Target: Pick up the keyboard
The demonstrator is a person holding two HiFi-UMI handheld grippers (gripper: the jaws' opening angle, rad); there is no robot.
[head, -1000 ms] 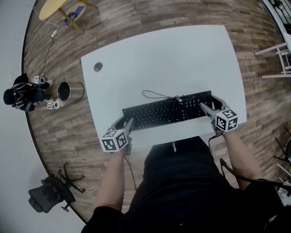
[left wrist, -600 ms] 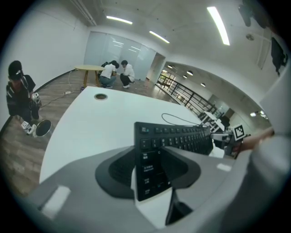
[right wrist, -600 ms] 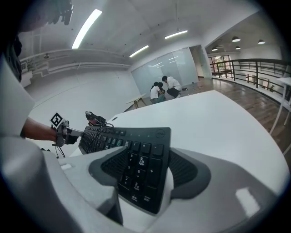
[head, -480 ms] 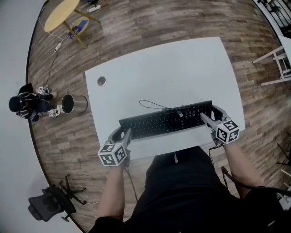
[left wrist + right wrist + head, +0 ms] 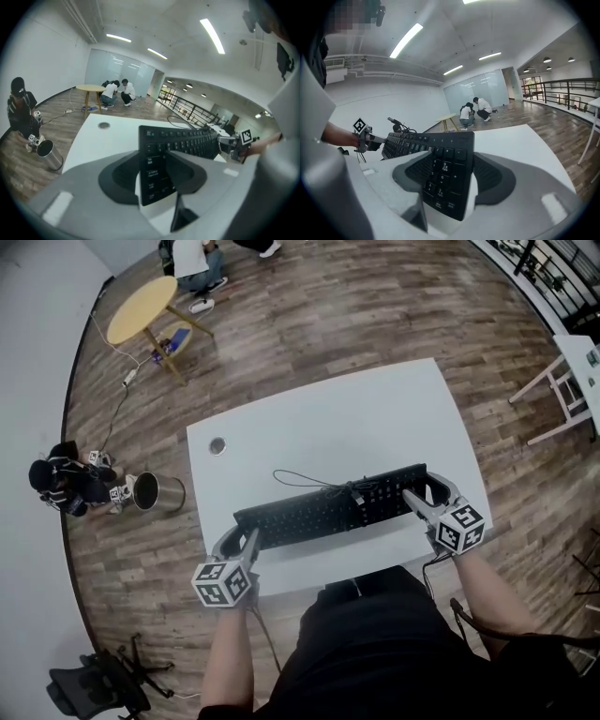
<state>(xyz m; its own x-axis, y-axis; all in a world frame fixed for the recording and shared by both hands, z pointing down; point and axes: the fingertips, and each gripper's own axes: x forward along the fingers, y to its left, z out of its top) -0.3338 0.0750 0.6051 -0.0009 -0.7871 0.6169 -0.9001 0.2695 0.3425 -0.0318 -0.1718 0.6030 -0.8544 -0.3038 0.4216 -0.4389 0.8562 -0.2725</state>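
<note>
A long black keyboard (image 5: pixel 328 507) hangs level just above the white table (image 5: pixel 319 418), held at both ends. My left gripper (image 5: pixel 236 532) is shut on its left end, and in the left gripper view the keyboard (image 5: pixel 187 140) runs away from between the left gripper's (image 5: pixel 154 171) dark pads. My right gripper (image 5: pixel 428 491) is shut on the right end, over the number keys (image 5: pixel 440 176). The right gripper's (image 5: pixel 450 171) jaws have just been closing, with the keyboard between them. A thin black cable (image 5: pixel 300 479) loops off the keyboard's far edge.
The table has a round cable hole (image 5: pixel 217 445) at its far left. A metal bin (image 5: pixel 155 491) and a person in black (image 5: pixel 66 482) are on the wooden floor to the left. Farther off stand a round wooden table (image 5: pixel 141 310), crouching people (image 5: pixel 192 259) and an office chair (image 5: pixel 94 688).
Both grippers have risen with the keyboard between them, and it now hangs off the tabletop. The head camera has pulled back, so the table looks smaller.
</note>
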